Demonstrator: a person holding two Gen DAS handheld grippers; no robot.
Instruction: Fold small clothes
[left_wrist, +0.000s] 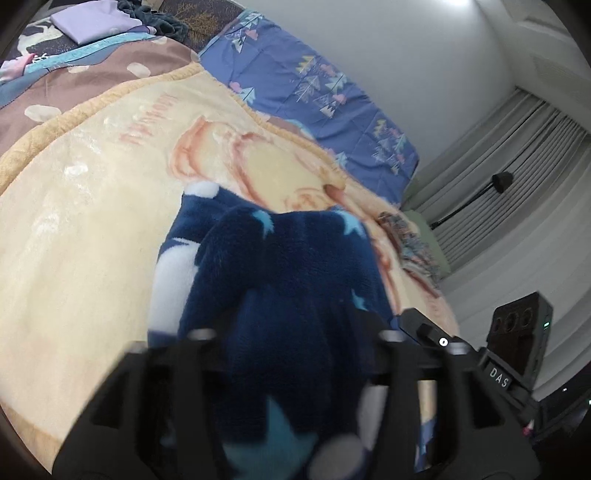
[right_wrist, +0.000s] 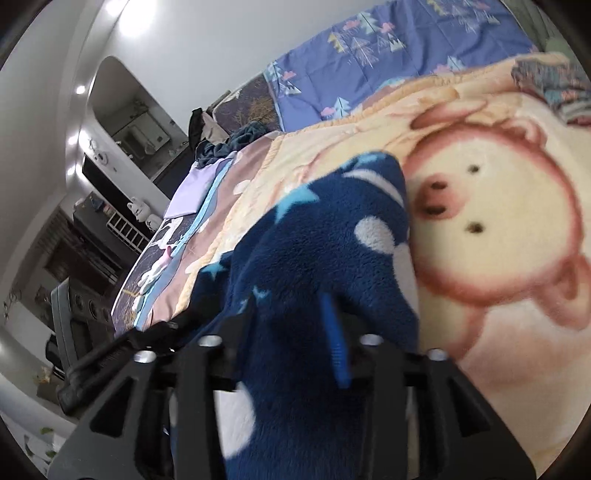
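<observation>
A dark blue fleece garment (left_wrist: 280, 273) with light blue stars and white patches lies bunched on a cream blanket (left_wrist: 92, 206) with a bear print. My left gripper (left_wrist: 295, 343) is shut on the blue fleece garment, which fills the space between its fingers and hides the tips. In the right wrist view the same garment (right_wrist: 325, 251) drapes over my right gripper (right_wrist: 291, 343), which is shut on it; a blue finger pad (right_wrist: 338, 350) shows against the fabric. The bear's face (right_wrist: 480, 221) lies just right of the garment.
A purple-blue quilt (left_wrist: 306, 81) with tree prints lies along the wall side. A folded lilac cloth (left_wrist: 96, 18) and a dark crumpled garment (left_wrist: 162, 18) lie at the bed's far end. A black speaker (left_wrist: 521, 336) stands by grey curtains (left_wrist: 517, 155).
</observation>
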